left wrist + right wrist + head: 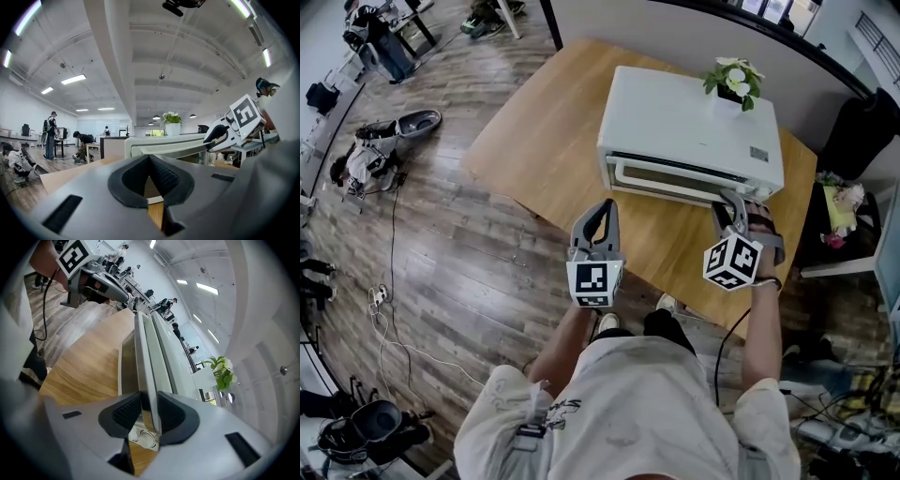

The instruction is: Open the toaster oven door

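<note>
The white toaster oven point(689, 122) stands on the wooden table point(525, 141), its door facing me. My right gripper point(733, 204) is at the right end of the door handle point(675, 183). In the right gripper view the handle bar point(146, 362) runs between the pads, and my right gripper point(149, 411) is shut on it. My left gripper point(602, 214) hovers over the table in front of the oven's left end, apart from it. Its jaws point(150, 161) are shut and hold nothing. The door still looks closed against the oven body.
A potted plant point(733, 80) sits on top of the oven at the back right. The table's near edge runs just under both grippers. Bags and cables lie on the wood floor point(412, 244) to the left. A dark chair point(862, 131) stands at the right.
</note>
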Demonstrator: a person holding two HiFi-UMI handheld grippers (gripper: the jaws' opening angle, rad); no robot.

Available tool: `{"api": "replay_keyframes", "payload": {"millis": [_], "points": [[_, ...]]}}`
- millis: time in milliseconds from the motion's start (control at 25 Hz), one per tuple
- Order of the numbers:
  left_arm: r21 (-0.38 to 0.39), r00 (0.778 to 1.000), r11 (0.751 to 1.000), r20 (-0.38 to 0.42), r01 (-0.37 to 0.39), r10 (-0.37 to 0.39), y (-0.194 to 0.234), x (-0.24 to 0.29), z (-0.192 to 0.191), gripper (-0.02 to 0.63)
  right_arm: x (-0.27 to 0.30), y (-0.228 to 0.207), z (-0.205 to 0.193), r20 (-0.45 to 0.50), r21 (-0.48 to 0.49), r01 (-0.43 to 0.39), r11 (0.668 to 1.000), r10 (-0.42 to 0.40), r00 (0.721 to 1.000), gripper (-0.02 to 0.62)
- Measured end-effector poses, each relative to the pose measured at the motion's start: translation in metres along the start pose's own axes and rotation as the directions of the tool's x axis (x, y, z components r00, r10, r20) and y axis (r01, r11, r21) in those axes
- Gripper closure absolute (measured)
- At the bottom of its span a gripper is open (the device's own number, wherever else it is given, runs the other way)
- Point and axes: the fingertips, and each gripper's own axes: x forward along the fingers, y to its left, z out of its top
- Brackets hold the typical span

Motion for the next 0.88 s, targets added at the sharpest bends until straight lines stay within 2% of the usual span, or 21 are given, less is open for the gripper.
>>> {"api": "replay_keyframes", "payload": {"millis": [320, 880], "points": [[-0.006, 1.0, 1.0, -0.008, 0.017, -0.017, 0.009, -0.016, -0.011, 0.592, -0.014, 0.024, -0.004, -0.051, 0.003, -0.004, 1.0, 0.005, 0.999, 0.471], [0.034, 0.991, 0.991, -0.046, 0.129, -0.127, 0.002, -0.05, -0.026, 0.592, -0.036, 0.092, -0.014, -0.145, 0.023, -0.038, 0.999, 0.041, 0.989, 0.483]]}}
